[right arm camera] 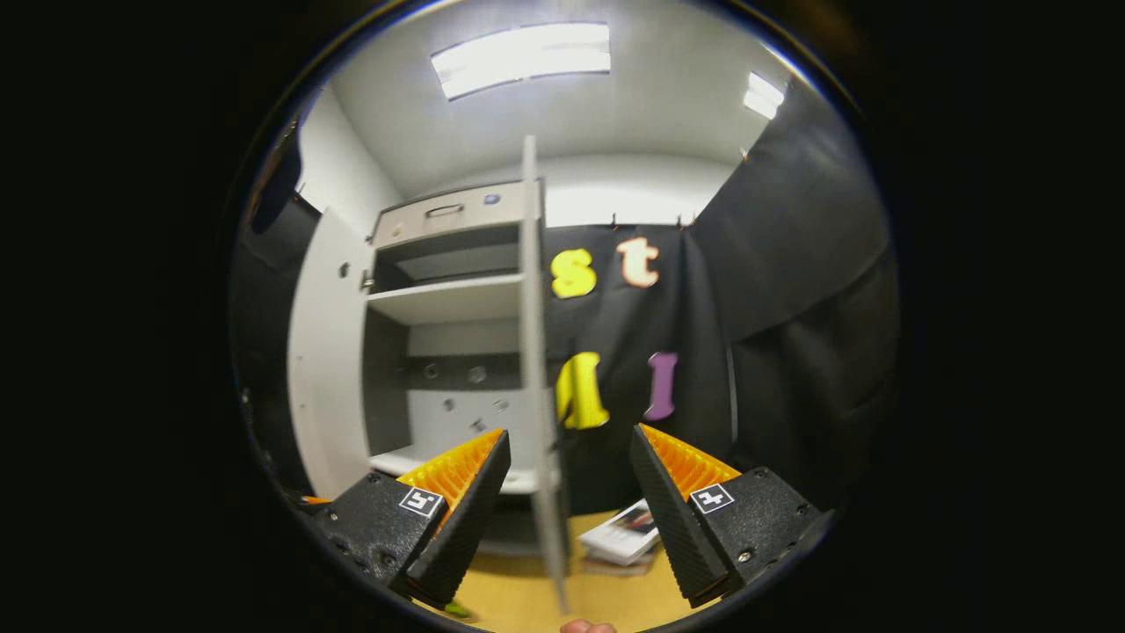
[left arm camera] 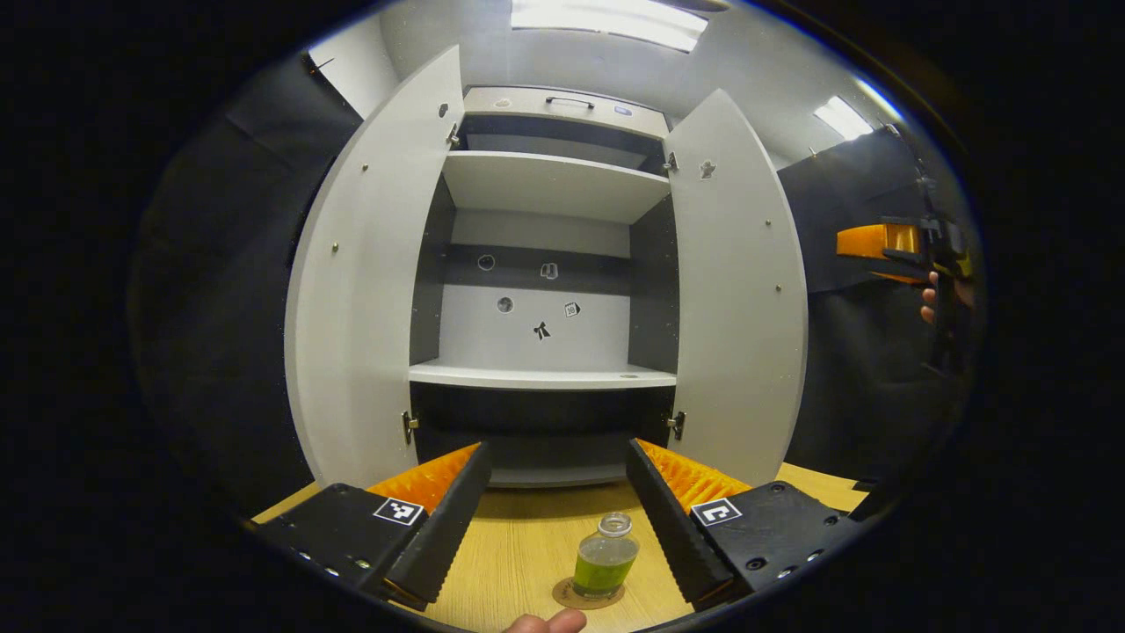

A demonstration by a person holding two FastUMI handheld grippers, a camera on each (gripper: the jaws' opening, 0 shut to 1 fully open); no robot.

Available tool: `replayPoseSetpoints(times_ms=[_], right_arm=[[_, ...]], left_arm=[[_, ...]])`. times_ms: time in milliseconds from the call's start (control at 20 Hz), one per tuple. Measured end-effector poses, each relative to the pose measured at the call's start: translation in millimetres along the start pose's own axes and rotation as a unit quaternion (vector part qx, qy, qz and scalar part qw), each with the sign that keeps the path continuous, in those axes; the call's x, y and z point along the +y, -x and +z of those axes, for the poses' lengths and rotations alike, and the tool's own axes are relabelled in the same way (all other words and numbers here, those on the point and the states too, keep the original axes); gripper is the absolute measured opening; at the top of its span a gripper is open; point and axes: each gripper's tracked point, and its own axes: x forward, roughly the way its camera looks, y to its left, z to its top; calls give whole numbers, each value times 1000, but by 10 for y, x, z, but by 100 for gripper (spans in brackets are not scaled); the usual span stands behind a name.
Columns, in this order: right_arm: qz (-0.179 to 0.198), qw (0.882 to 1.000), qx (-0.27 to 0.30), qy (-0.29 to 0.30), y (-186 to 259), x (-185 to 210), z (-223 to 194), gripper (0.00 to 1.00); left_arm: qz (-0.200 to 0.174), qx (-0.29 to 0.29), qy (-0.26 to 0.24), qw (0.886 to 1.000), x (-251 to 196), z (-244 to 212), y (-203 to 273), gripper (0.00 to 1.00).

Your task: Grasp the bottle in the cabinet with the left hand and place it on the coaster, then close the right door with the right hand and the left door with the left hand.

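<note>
Bottle [left arm camera: 606,559] on coaster [left arm camera: 587,598], wooden table [left arm camera: 518,545], cabinet [left arm camera: 545,290] doors open

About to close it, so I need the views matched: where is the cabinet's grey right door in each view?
Left gripper view: the grey right door, swung open, right of centre.
Right gripper view: the door edge-on, a thin vertical strip at centre.
Shared landmark: the dark handle on the top drawer.

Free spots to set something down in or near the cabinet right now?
Bare: the middle shelf and the upper shelf, between the open doors; the tabletop left of the bottle. Crowded: the coaster under the bottle, and the papers right of the right door.
</note>
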Motion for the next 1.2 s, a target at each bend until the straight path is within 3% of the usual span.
replayPoseSetpoints(times_ms=[300, 450, 750, 1200], right_arm=[[-19, 999, 20, -20, -758, -409, 135, 84], [-6, 999, 27, -24, -951, -335, 99, 84], [-9, 1000, 20, -3, -981, -221, 68, 81], [-12, 1000, 12, 13, -929, -85, 84, 81]], left_arm=[[24, 9, 9, 1000, 150, -46, 105, 95], [38, 16, 6, 999, 235, -76, 135, 95], [53, 12, 0, 999, 333, -85, 146, 94], [48, 10, 3, 999, 333, -79, 87, 95]])
